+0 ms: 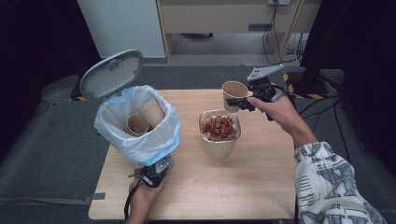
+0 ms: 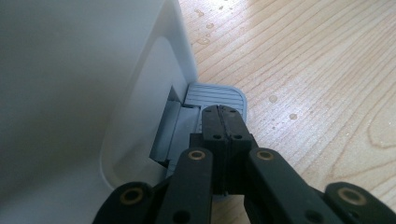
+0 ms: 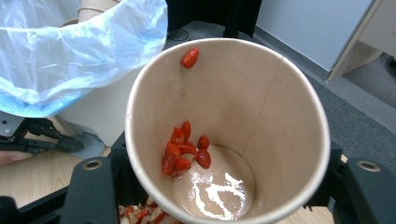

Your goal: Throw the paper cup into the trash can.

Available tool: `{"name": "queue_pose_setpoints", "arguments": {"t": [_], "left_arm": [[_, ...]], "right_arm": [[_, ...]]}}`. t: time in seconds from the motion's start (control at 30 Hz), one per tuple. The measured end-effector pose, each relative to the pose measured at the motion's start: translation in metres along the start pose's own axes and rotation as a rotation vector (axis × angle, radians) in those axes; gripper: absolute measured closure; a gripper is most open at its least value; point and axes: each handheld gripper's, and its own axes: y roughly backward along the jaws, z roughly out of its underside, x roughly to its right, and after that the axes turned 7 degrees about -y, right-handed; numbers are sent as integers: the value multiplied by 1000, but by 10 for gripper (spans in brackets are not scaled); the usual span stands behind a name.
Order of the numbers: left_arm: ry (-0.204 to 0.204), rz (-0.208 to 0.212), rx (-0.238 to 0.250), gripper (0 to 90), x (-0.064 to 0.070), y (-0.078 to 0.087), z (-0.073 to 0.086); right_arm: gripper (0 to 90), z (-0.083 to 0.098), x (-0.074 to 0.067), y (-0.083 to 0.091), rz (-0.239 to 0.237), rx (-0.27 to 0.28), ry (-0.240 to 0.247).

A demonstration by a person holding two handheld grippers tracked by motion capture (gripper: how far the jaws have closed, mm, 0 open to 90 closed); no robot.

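The right gripper [image 1: 243, 99] squeezes a paper cup [image 1: 233, 94] and holds it up over the bowl [image 1: 219, 133] on the worktop [image 1: 243, 177]. The cup is light and thin, so a hard squeeze would crush it. It has red bits and some wet inside, so hold its side gently. The left gripper [image 2: 222, 122] is shut tight, pressing the bin's pedal [image 2: 217, 95].

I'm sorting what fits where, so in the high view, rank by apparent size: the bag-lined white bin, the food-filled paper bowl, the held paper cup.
1. Bag-lined white bin
2. Food-filled paper bowl
3. Held paper cup, clearly smallest
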Motion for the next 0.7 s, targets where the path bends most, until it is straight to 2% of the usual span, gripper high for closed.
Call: {"name": "queue_pose_setpoints", "arguments": {"t": [0.23,0.33,0.5,0.7], "left_arm": [[3,-1,-3,889,1,0,0],[-18,1,-16,889,-1,1,0],[17,-7,-10,889,2,1,0],[14,-7,-10,889,2,1,0]], "right_arm": [[342,-11,-9,-5,-13,8,-7],[342,-15,-14,-8,-20,6,-5],[341,-23,-23,-14,-35,0,9],[341,-33,-32,-19,-49,2,14]]}}
